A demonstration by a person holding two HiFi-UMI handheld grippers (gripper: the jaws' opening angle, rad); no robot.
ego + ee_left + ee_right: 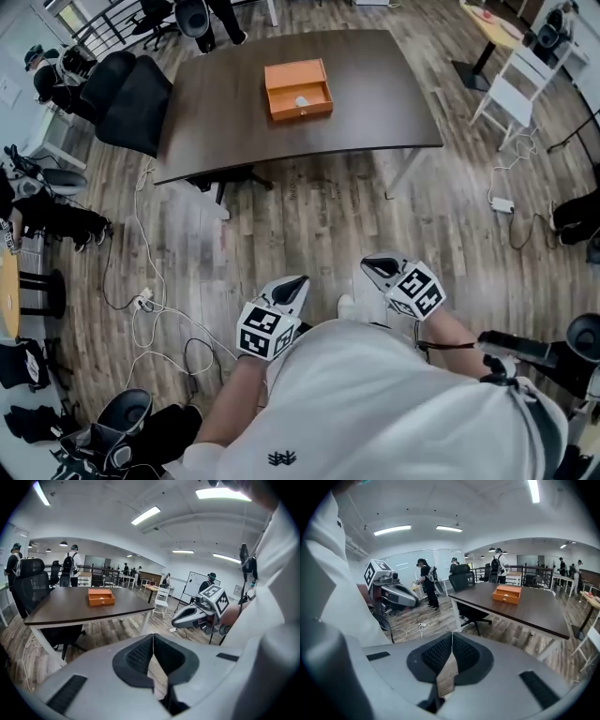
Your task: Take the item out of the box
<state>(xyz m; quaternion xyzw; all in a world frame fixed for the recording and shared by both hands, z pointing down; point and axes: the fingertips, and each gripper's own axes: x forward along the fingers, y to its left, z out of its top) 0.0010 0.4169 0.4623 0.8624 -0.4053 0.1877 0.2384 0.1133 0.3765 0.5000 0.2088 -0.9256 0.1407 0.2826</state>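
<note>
Just one box (292,75), one item (302,100) inside

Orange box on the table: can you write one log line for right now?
orange box: open, on table, pale item inside | left hand-held gripper: shut, empty | right hand-held gripper: shut, empty | both away from table

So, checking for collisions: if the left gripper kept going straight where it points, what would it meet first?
Probably the wooden floor, short of the table: the left gripper tilts downward and nothing stands between. Depth is unclear.
</note>
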